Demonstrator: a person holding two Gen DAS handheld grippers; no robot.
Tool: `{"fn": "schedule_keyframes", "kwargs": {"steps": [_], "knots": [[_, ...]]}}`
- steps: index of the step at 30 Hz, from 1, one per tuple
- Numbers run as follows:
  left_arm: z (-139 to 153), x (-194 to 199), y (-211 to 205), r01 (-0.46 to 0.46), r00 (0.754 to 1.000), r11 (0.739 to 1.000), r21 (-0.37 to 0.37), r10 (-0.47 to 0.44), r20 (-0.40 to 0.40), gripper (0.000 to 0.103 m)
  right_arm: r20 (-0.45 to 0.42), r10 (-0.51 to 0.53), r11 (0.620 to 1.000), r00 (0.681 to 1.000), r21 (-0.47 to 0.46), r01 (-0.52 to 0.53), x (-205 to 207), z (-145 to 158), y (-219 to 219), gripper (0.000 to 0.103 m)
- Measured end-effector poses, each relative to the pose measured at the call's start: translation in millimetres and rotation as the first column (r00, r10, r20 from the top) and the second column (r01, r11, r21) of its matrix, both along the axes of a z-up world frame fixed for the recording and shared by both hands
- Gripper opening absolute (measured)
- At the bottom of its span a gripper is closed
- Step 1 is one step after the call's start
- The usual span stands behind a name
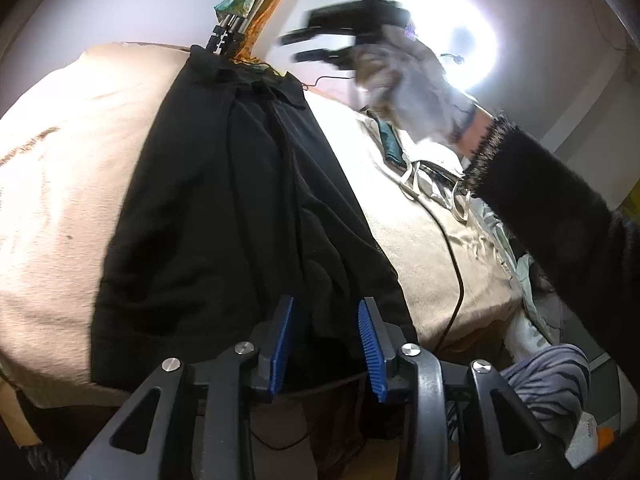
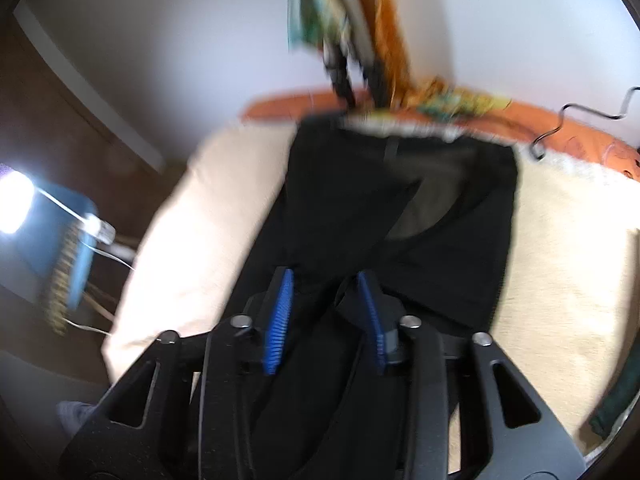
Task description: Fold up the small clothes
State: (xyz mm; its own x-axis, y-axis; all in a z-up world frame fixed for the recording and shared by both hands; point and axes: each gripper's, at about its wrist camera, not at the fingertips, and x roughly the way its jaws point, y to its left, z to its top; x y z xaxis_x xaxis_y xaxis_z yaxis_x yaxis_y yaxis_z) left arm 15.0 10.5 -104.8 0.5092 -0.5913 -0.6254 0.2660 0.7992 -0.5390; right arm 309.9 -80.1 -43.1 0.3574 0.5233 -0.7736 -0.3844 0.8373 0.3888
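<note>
Black trousers (image 1: pixel 240 208) are lying lengthwise on a cream blanket (image 1: pixel 60 200), waistband at the far end beside a tripod's legs (image 1: pixel 226 36). The left gripper (image 1: pixel 326 344) is sitting at the near hem with its blue-padded jaws spread — cloth is showing between them, but nothing is being pinched. The right gripper (image 1: pixel 320 44) is hovering high above the far end in a gloved hand (image 1: pixel 416 92), motion-blurred, its fingers parted; from its own wrist camera the blue pads (image 2: pixel 280 320) are standing apart over the dark fabric (image 2: pixel 400 220). A thin black cable (image 1: pixel 456 264) is trailing across the blanket to the right of the trousers — just beside a heap of other clothes (image 1: pixel 448 188).
</note>
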Motion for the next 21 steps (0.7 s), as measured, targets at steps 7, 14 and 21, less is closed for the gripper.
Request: {"fn": "schedule_keyframes", "kwargs": {"steps": [7, 14, 21], "knots": [[18, -1, 25, 0.000, 0.999, 0.998, 0.060, -0.003, 0.048, 0.034, -0.031, -0.223, 0.970, 0.974, -0.110, 0.218, 30, -21, -54, 0.038], [20, 16, 48, -0.065, 0.995, 0.992, 0.103, 0.056, 0.086, 0.033, -0.096, -0.216, 0.962, 0.972, -0.189, 0.195, 39, -68, -35, 0.029], [9, 20, 58, -0.088, 0.995, 0.992, 0.094, 0.082, 0.062, 0.032, -0.084, -0.185, 0.946, 0.979, -0.285, 0.154, 47, -83, -19, 0.008]]}}
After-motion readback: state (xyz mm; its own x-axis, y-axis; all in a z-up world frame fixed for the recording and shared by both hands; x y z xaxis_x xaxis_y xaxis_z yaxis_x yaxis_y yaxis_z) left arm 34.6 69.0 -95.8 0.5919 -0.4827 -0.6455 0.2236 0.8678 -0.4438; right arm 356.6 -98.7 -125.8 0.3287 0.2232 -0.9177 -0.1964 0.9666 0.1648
